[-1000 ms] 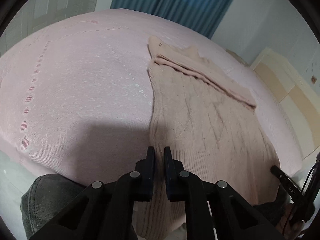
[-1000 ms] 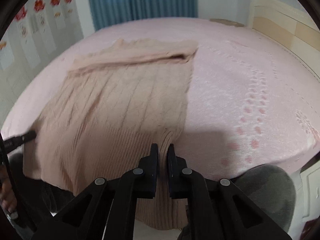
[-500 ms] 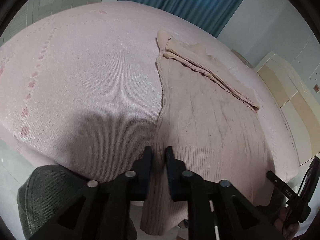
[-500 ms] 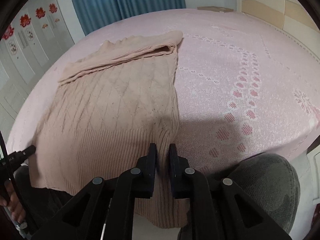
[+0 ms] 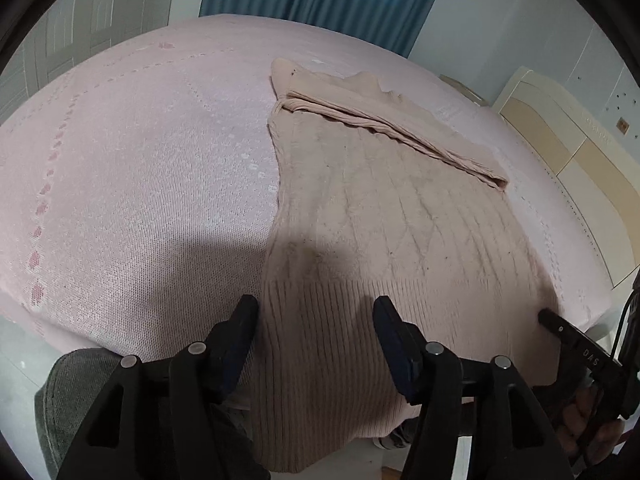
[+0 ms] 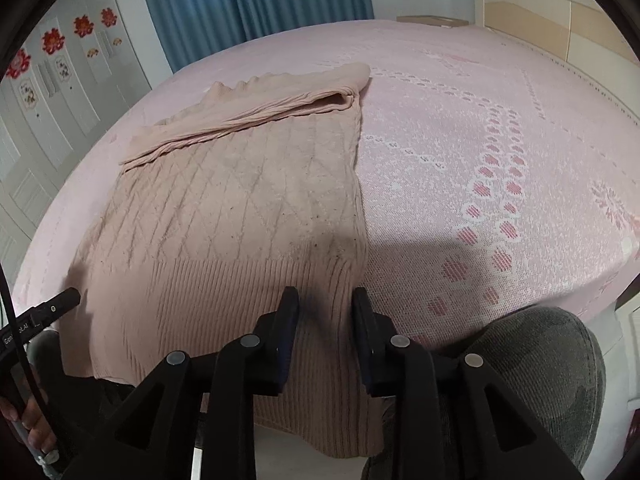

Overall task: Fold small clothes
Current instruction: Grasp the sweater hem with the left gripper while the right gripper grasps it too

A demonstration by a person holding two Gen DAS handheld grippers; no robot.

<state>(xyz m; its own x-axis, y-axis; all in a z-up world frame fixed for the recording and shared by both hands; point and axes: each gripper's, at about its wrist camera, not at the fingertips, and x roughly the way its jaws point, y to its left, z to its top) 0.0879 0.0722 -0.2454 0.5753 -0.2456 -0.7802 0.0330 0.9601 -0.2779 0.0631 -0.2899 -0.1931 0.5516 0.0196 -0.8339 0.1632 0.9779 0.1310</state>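
A beige knitted sweater point(image 5: 392, 216) lies flat on a pink bed point(image 5: 132, 148), its ribbed hem hanging over the near edge and its sleeves folded across the far end. My left gripper point(image 5: 316, 316) is open over the hem's left corner, holding nothing. In the right wrist view the same sweater point(image 6: 240, 204) fills the middle, and my right gripper point(image 6: 326, 306) is open over the hem's right corner, empty. Each gripper's tip shows at the edge of the other view.
The pink bedspread point(image 6: 500, 152) with a flower pattern spreads right. A cream headboard point(image 5: 568, 148) stands at the right, blue curtains point(image 6: 256, 4) at the back, white wardrobe doors point(image 6: 52, 92) at the left. My grey-trousered knees point(image 6: 536, 380) press against the bed's near edge.
Both grippers were shut on the sweater's hem corners. They have opened and let the hem go. The hem now lies draped over the bed's near edge.
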